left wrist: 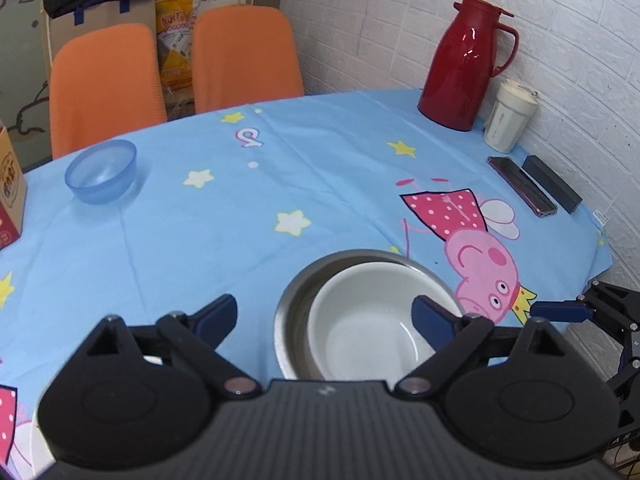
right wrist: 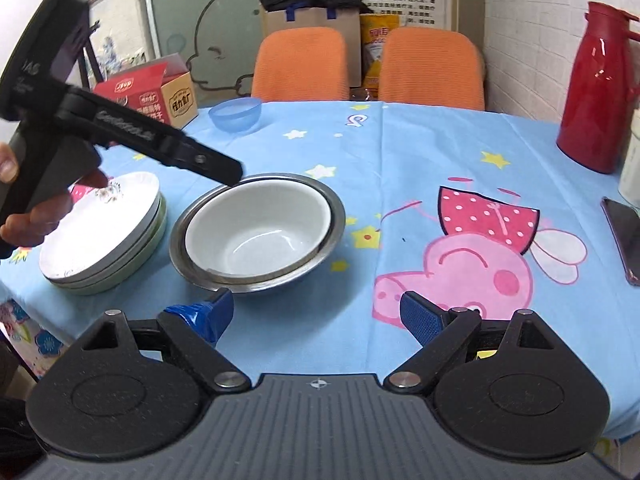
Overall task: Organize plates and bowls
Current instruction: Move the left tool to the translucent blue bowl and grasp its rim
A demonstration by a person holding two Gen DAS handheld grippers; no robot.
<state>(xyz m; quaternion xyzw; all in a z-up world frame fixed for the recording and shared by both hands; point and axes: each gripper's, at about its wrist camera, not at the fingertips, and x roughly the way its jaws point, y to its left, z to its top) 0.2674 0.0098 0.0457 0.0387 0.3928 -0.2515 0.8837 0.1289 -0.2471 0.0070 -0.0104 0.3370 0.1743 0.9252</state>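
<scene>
Right now my right gripper (right wrist: 316, 314) hangs released and empty, jaws spread wide just short of the steel bowl (right wrist: 320, 256). A white bowl (right wrist: 256, 232) sits nested inside that steel one. My left gripper (left wrist: 326, 318) is likewise spread apart, holding nothing, poised above the nested pair. Left of them I see a stack of plates (right wrist: 100, 240). Farther off, a blue bowl (right wrist: 235, 114) stands alone near the table's (right wrist: 400, 152) far edge, before two orange chairs (right wrist: 300, 64).
</scene>
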